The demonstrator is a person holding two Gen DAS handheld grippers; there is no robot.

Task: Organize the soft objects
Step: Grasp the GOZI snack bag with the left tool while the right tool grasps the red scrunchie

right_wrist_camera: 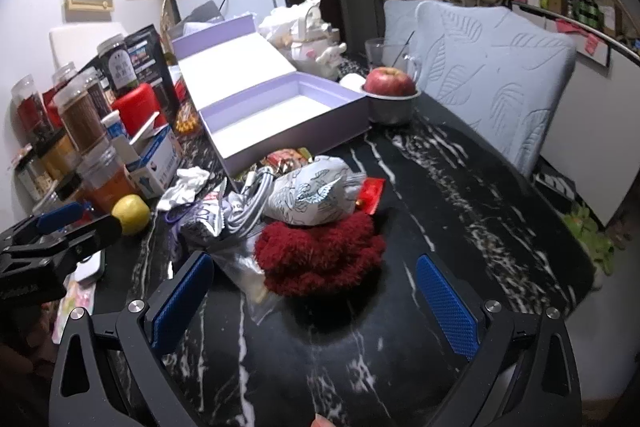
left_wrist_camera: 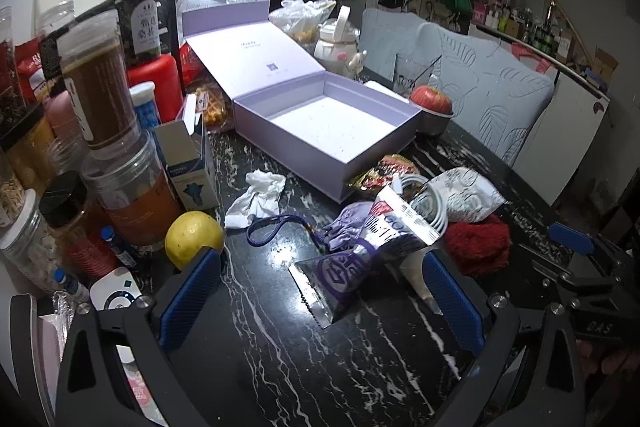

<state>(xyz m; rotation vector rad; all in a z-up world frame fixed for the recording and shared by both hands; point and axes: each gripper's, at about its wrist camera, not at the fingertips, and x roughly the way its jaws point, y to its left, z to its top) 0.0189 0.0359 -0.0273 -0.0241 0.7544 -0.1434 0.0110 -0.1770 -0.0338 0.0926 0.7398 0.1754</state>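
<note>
An open lilac box [left_wrist_camera: 332,131] [right_wrist_camera: 288,119] lies empty on the black marble table. In front of it sits a pile: a red fluffy knit [right_wrist_camera: 320,255] [left_wrist_camera: 476,243], a white printed soft pouch [right_wrist_camera: 312,199] [left_wrist_camera: 468,195] resting on it, a lilac cloth [left_wrist_camera: 352,223], a coiled white cable [left_wrist_camera: 428,203] and a silver-purple packet [left_wrist_camera: 352,267]. My left gripper [left_wrist_camera: 320,291] is open, with the packet between its blue fingers [left_wrist_camera: 188,299]. My right gripper [right_wrist_camera: 316,303] is open just short of the red knit. The left gripper's arm [right_wrist_camera: 48,239] shows in the right wrist view.
Jars and bottles [left_wrist_camera: 100,99] crowd the left side, with a yellow lemon [left_wrist_camera: 194,237], a crumpled tissue [left_wrist_camera: 256,199] and a blue cord [left_wrist_camera: 272,229]. An apple in a metal bowl [right_wrist_camera: 390,91] and padded chairs [right_wrist_camera: 492,67] stand behind. Snack wrappers [left_wrist_camera: 380,175] lie by the box.
</note>
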